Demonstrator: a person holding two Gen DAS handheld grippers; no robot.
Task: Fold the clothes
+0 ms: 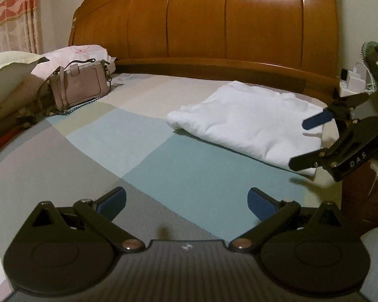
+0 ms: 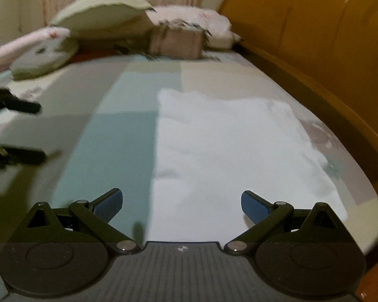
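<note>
The white garment [image 1: 247, 123] lies folded on the bed [image 1: 143, 151], near the headboard edge. The right gripper [image 2: 181, 205] hangs spread right over it, nearer. The left gripper [image 1: 187, 205], also spread, holds nothing, farther away.

right tongs [image 2: 181, 202] spread, empty | over folded white garment [image 2: 229, 148] | bed [image 2: 108, 130]
</note>
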